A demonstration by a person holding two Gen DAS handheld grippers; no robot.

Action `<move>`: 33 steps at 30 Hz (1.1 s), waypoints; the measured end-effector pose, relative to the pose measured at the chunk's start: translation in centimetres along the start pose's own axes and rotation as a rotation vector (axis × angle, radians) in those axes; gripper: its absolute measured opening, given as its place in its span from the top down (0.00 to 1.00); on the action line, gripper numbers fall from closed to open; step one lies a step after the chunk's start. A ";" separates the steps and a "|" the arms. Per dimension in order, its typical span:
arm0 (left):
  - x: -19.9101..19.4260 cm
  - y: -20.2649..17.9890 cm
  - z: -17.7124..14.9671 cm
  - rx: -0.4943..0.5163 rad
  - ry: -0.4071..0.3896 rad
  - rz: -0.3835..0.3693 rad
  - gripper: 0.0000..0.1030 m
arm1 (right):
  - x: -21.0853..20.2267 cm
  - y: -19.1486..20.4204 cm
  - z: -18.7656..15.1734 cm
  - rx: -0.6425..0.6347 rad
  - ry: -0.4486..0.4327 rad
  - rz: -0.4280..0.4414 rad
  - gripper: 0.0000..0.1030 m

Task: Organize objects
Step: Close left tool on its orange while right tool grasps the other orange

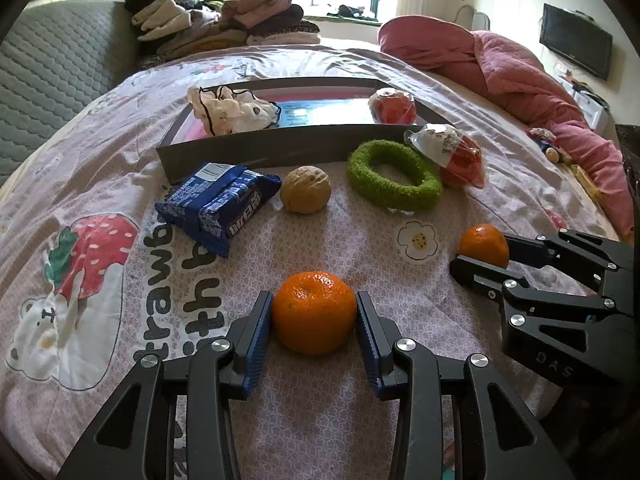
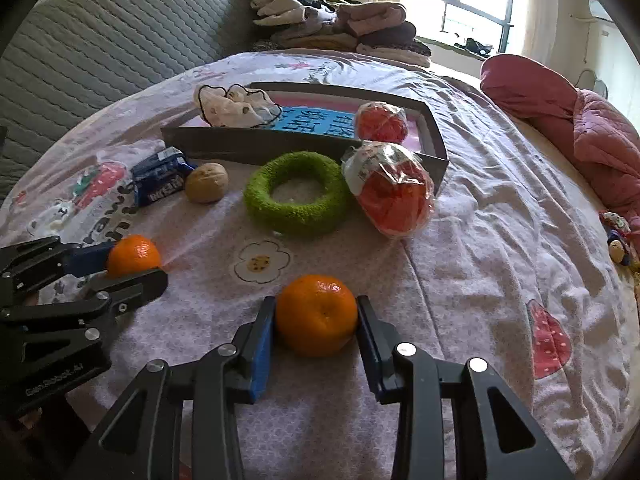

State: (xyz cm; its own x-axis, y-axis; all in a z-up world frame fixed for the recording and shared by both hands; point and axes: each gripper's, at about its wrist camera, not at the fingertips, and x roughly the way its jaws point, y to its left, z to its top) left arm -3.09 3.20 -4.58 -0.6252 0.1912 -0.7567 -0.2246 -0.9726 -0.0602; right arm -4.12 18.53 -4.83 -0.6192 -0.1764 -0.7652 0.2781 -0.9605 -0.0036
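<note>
Two tangerines rest on the patterned bed sheet. My left gripper is shut on the left tangerine, with both blue pads against its sides. The right tangerine sits in my right gripper, which is shut on it the same way. Each wrist view also shows the other gripper from the side: the right gripper at the right tangerine, and the left gripper at the left tangerine. Beyond them stands a shallow grey tray.
In the tray lie a white cloth and a wrapped red item. In front of it lie a blue snack packet, a walnut, a green fuzzy ring and another wrapped red item. Folded clothes and a pink quilt lie behind.
</note>
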 end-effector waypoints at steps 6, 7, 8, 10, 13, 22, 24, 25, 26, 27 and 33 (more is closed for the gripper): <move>-0.3 0.2 0.0 -0.001 -0.010 -0.005 0.60 | -0.4 -0.1 0.0 0.038 -0.010 0.067 0.63; -0.4 0.2 0.1 -0.003 -0.011 -0.006 0.60 | -0.5 0.0 0.0 0.036 -0.015 0.070 0.63; -0.5 0.2 0.1 -0.005 -0.013 -0.006 0.60 | -0.6 0.1 0.0 0.029 -0.020 0.069 0.63; -0.7 0.3 0.1 -0.006 -0.017 -0.007 0.60 | -0.7 0.3 0.0 0.020 -0.031 0.070 0.63; -1.3 0.2 0.1 -0.001 -0.034 -0.008 0.61 | -1.0 0.5 0.0 0.011 -0.041 0.073 0.63; -2.7 0.2 0.3 -0.003 -0.079 -0.009 0.60 | -2.1 1.0 0.3 -0.033 -0.089 0.052 0.63; -3.2 0.3 0.6 -0.004 -0.097 -0.002 0.61 | -2.5 1.1 0.5 -0.041 -0.111 0.055 0.63; -3.5 0.3 0.7 -0.003 -0.111 0.003 0.61 | -2.7 1.2 0.6 -0.047 -0.119 0.051 0.63; -3.7 0.3 0.8 -0.003 -0.119 0.005 0.61 | -2.9 1.2 0.7 -0.053 -0.129 0.048 0.63; -4.0 0.3 0.9 -0.001 -0.126 0.008 0.60 | -3.0 1.3 0.7 -0.053 -0.132 0.049 0.63; -5.0 0.2 2.2 0.020 -0.165 0.036 0.60 | -3.8 1.2 1.1 -0.044 -0.153 0.053 0.63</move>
State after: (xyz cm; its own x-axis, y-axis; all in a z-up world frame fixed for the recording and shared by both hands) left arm -1.66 2.38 0.63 -0.7468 0.1768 -0.6412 -0.2137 -0.9767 -0.0203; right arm -2.31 17.83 -1.23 -0.7068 -0.2602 -0.6578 0.3430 -0.9393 0.0030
